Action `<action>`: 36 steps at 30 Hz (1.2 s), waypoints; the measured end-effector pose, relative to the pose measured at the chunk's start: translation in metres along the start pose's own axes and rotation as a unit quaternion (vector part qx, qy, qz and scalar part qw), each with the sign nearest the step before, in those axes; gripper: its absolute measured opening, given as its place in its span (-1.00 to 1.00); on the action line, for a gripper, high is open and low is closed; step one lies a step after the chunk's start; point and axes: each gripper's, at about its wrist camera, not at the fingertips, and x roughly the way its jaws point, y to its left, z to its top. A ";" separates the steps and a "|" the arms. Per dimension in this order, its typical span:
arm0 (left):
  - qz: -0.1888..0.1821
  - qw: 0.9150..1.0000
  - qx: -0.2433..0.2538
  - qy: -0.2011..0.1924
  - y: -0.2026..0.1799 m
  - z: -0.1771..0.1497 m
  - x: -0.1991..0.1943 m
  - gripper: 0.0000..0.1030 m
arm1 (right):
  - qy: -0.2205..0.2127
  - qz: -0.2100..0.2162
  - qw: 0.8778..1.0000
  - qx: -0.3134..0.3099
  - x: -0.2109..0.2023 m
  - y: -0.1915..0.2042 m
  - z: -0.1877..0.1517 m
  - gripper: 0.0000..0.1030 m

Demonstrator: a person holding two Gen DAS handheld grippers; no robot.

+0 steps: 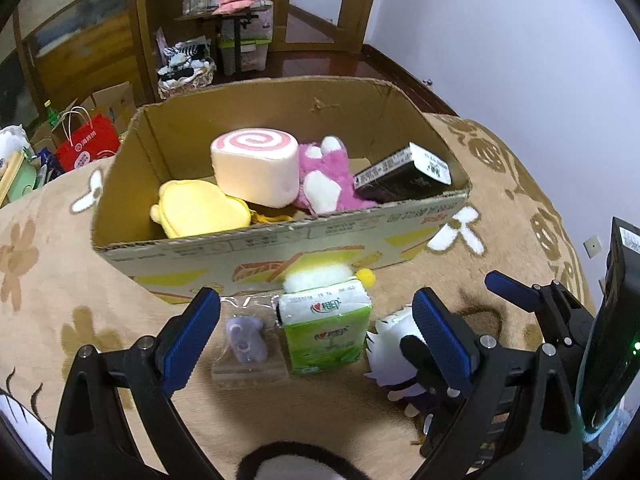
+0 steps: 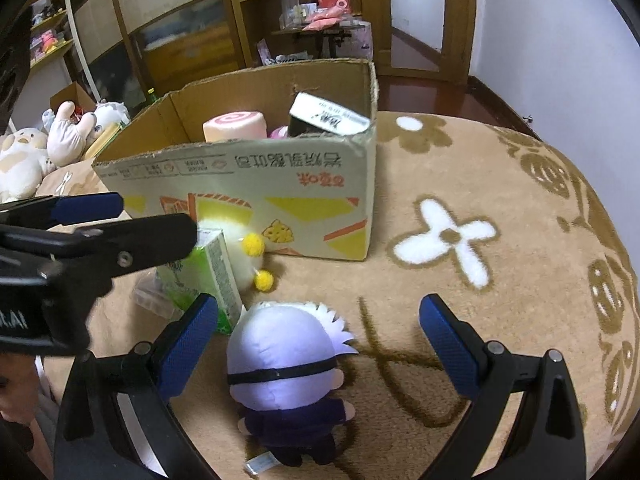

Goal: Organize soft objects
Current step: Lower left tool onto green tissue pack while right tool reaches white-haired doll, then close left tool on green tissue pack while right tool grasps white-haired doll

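Observation:
An open cardboard box (image 1: 280, 240) stands on the tan flowered blanket and also shows in the right wrist view (image 2: 240, 184). It holds a pink swirl roll plush (image 1: 256, 168), a pink plush (image 1: 324, 180), a yellow plush (image 1: 196, 208) and a black box (image 1: 404, 176). In front of it lie a green tissue pack (image 1: 326, 332), a purple toy in a clear packet (image 1: 244, 340), a white plush with yellow pompoms (image 2: 248, 248) and a white-haired doll (image 2: 280, 360). My left gripper (image 1: 316, 328) is open around the tissue pack. My right gripper (image 2: 320, 340) is open above the doll.
Several plush toys (image 2: 40, 148) lie at the left edge of the bed. A red paper bag (image 1: 88, 144) and cartons stand on the floor behind. Wooden shelves (image 2: 288, 8) and a doorway are further back. A white wall is to the right.

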 end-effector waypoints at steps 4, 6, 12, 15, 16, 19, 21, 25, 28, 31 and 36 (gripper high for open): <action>-0.005 1.000 0.001 0.011 -0.003 -0.001 0.009 0.86 | 0.012 0.001 1.000 0.003 0.006 0.000 -0.002 1.00; -0.009 1.000 0.000 0.018 -0.004 -0.002 0.014 0.86 | 0.019 0.003 1.000 0.007 0.010 0.000 -0.003 1.00; -0.012 0.999 -0.001 0.038 -0.005 -0.005 0.025 0.66 | 0.040 0.009 0.999 0.014 0.021 -0.002 -0.006 1.00; -0.016 0.999 -0.007 0.050 -0.004 -0.008 0.031 0.45 | 0.053 0.008 0.999 0.012 0.025 -0.002 -0.008 1.00; -0.017 0.998 -0.009 0.054 -0.004 -0.010 0.033 0.39 | 0.058 0.008 0.998 0.011 0.026 -0.001 -0.009 1.00; -0.015 0.998 -0.006 0.064 -0.004 -0.014 0.039 0.04 | 0.067 0.011 0.998 0.010 0.029 -0.001 -0.011 1.00; -0.013 0.998 -0.010 0.067 -0.003 -0.016 0.042 0.03 | 0.072 0.018 0.997 0.011 0.030 0.000 -0.012 0.89; -0.016 0.998 -0.025 0.064 0.002 -0.018 0.040 0.02 | 0.085 0.044 0.995 0.020 0.032 0.001 -0.014 0.63; -0.012 0.998 -0.029 0.059 0.005 -0.020 0.035 0.01 | 0.089 0.069 0.993 0.025 0.032 0.002 -0.016 0.27; -0.004 0.998 -0.029 0.051 0.006 -0.022 0.028 0.01 | 0.089 0.074 0.993 0.017 0.030 0.008 -0.017 0.18; 0.010 0.999 -0.032 0.040 0.009 -0.025 0.018 0.01 | 0.080 0.060 0.995 -0.005 0.026 0.020 -0.021 0.12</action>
